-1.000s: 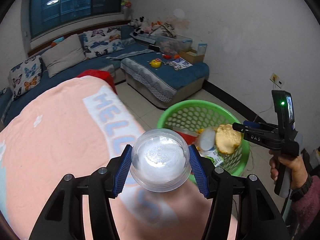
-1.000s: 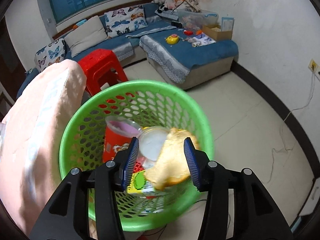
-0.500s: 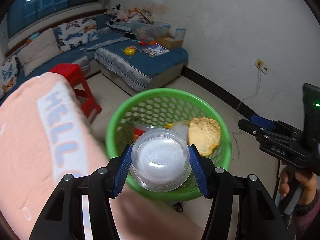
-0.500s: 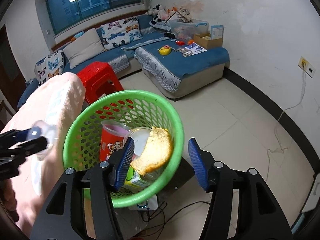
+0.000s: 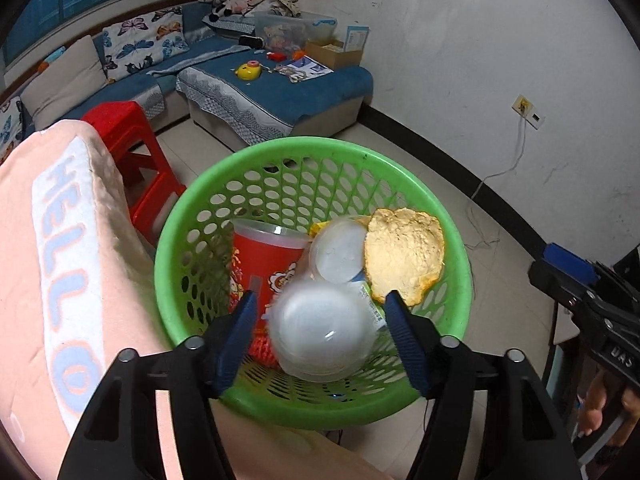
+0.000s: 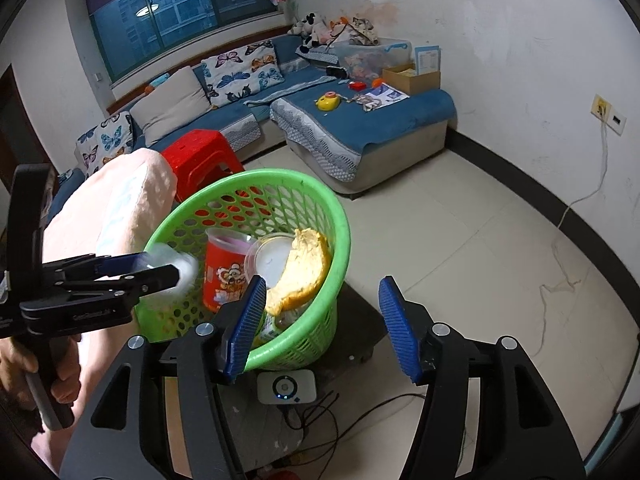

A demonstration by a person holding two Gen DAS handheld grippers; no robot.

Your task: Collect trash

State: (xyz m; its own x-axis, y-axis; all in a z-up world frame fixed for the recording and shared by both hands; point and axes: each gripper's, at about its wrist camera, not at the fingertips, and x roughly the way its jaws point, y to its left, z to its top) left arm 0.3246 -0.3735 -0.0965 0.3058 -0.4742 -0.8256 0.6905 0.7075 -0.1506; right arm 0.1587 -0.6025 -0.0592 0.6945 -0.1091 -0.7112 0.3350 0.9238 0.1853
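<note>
Left gripper [image 5: 320, 330] open around cup [image 5: 322, 330].

A blue corner sofa [image 6: 360, 120] with butterfly-print cushions [image 6: 240, 74] runs along the far wall under a dark window [image 6: 176, 12]. A red plastic stool [image 6: 200, 158] stands in front of it. A pink towel [image 5: 52, 264] with blue letters lies near left.
</note>
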